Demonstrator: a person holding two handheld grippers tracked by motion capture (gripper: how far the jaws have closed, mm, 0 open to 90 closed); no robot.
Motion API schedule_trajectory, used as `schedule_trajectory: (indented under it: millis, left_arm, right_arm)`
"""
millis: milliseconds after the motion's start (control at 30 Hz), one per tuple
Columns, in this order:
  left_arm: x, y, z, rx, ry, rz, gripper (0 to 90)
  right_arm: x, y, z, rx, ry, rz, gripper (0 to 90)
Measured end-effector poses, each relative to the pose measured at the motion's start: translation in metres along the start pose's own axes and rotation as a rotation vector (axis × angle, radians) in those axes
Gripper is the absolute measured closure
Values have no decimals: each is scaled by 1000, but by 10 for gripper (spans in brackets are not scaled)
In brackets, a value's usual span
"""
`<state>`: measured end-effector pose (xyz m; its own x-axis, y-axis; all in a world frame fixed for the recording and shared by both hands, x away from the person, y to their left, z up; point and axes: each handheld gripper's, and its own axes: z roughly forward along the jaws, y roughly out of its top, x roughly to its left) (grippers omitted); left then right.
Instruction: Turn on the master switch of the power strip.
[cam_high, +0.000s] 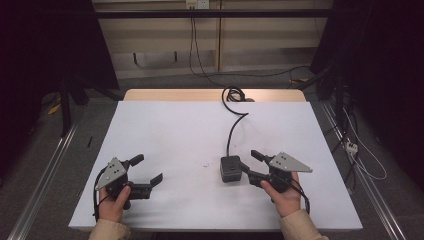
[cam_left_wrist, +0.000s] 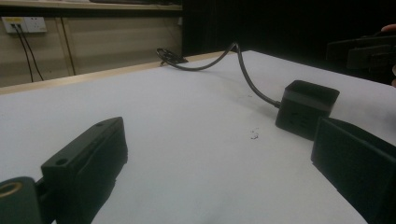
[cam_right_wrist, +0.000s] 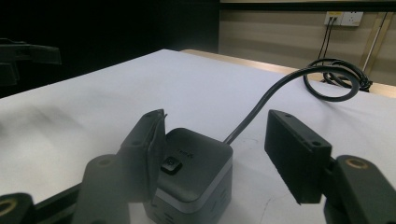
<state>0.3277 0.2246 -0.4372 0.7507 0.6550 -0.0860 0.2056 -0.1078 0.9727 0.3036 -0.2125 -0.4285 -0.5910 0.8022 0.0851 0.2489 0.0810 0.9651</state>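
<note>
Black and cube-shaped, the power block (cam_high: 230, 168) (cable (cam_high: 235, 123) trailing toward twelve o'clock) was approached at table centre by the spread right gripper (cam_high: 251, 166), not yet closed, squeezing judged next, while the left gripper (cam_high: 147, 169) was held spread at nine o'clock.

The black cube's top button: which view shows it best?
The right gripper view: the black cube sits close between open jaws, its top button plain. The high view shows the cube small; the left gripper view shows only its side.
</note>
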Motion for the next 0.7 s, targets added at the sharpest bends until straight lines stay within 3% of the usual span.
schedule_trajectory:
  millis: [167,367,700]
  left_arm:
    - [0,0,1,-8,-3,-13,33]
    - [0,-1,1,-1,-9,-1,33]
    - [1,-1,1,0,-9,-4,33]
  right_arm:
    - [-1,0,3,13,-4,-5,417]
    - [-2,0,4,16,-2,-3,444]
    - [1,2,9,32,23,-1,508]
